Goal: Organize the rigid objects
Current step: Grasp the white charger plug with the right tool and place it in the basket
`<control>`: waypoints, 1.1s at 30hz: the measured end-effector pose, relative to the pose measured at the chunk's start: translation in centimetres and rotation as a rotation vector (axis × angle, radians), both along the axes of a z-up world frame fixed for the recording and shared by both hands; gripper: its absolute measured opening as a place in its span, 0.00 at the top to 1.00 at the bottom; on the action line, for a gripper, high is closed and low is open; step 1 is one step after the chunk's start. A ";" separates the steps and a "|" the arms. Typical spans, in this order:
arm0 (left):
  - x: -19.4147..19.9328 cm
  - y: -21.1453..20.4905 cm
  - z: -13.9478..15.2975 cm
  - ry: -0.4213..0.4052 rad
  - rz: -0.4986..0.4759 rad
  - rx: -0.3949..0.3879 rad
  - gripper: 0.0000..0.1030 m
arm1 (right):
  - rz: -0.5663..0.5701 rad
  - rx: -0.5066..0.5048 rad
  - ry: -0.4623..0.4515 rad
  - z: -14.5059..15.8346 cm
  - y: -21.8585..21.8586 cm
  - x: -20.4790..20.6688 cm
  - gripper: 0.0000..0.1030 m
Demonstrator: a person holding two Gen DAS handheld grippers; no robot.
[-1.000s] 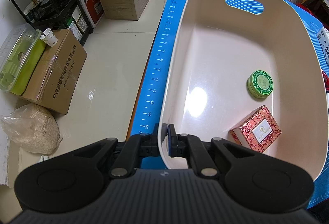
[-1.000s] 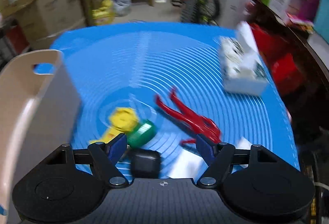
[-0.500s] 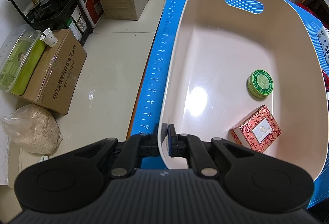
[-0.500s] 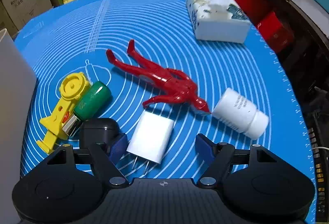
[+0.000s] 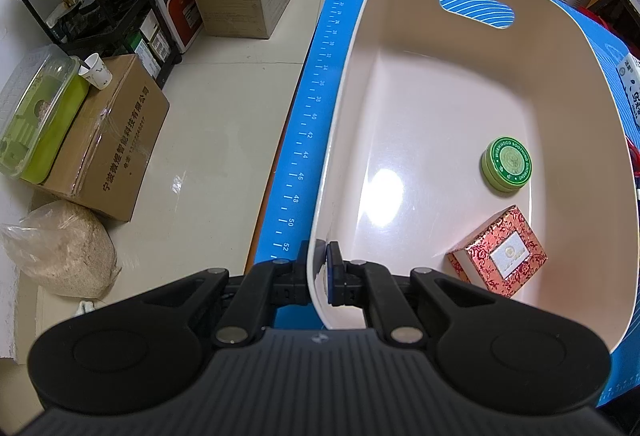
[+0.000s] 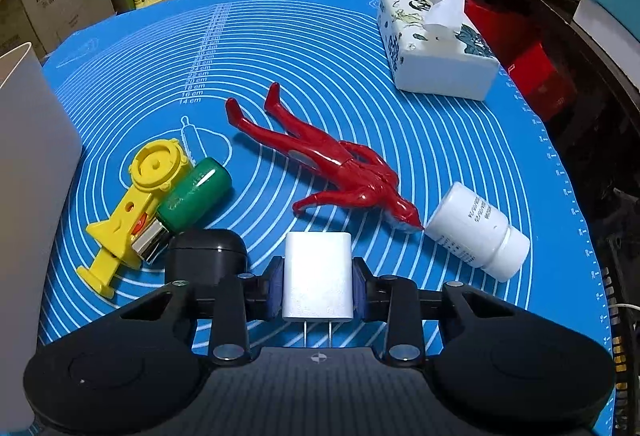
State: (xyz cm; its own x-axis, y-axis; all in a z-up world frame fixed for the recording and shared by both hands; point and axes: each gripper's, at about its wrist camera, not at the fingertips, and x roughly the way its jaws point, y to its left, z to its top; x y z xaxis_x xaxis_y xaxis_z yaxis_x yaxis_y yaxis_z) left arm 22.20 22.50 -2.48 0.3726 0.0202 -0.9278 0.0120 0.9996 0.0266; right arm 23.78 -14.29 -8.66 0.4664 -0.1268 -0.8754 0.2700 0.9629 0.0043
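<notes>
Right tool (image 6: 318,286) has just closed on white charger (image 6: 317,278)

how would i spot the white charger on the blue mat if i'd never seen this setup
On the blue mat, look at the near edge, between the right tongs. The white charger is a plain rounded block with two metal prongs, unlike the round white bottle and the black case beside it.

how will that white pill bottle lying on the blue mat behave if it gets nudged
The white pill bottle lies on its side, so it will probably roll across the mat. Its smooth plastic looks rigid and maybe slippery. The red figure at its base might block one direction.
</notes>
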 end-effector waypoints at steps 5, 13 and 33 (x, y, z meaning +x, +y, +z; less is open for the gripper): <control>0.0 0.0 0.0 0.000 0.000 0.000 0.92 | 0.017 -0.009 -0.029 1.2 -0.1 -1.0 0.59; 0.1 0.1 0.1 0.001 -0.001 0.001 0.91 | 0.063 0.000 -0.131 5.4 0.5 -1.9 0.59; 0.1 0.0 0.1 0.000 -0.002 0.003 0.91 | 0.431 0.088 -0.330 14.7 13.9 0.7 0.59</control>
